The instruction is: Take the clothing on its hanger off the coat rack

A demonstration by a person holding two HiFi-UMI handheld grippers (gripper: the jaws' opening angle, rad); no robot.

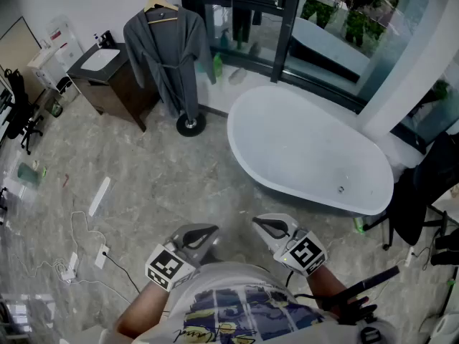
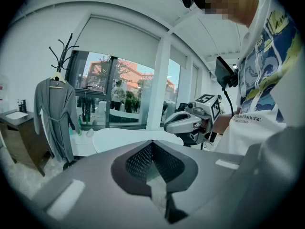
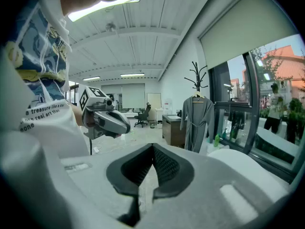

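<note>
A grey robe hangs on a wooden hanger from a black coat rack across the room, at the top of the head view. It also shows in the left gripper view, robe at far left, and in the right gripper view, robe right of centre. My left gripper and right gripper are held side by side close to my body, far from the robe. Both are shut with nothing between the jaws, the left gripper and the right gripper alike.
A white bathtub stands on the right between me and the window. A dark cabinet with a sink is left of the rack. Cables and a power strip lie on the floor at left. A black chair stands at far right.
</note>
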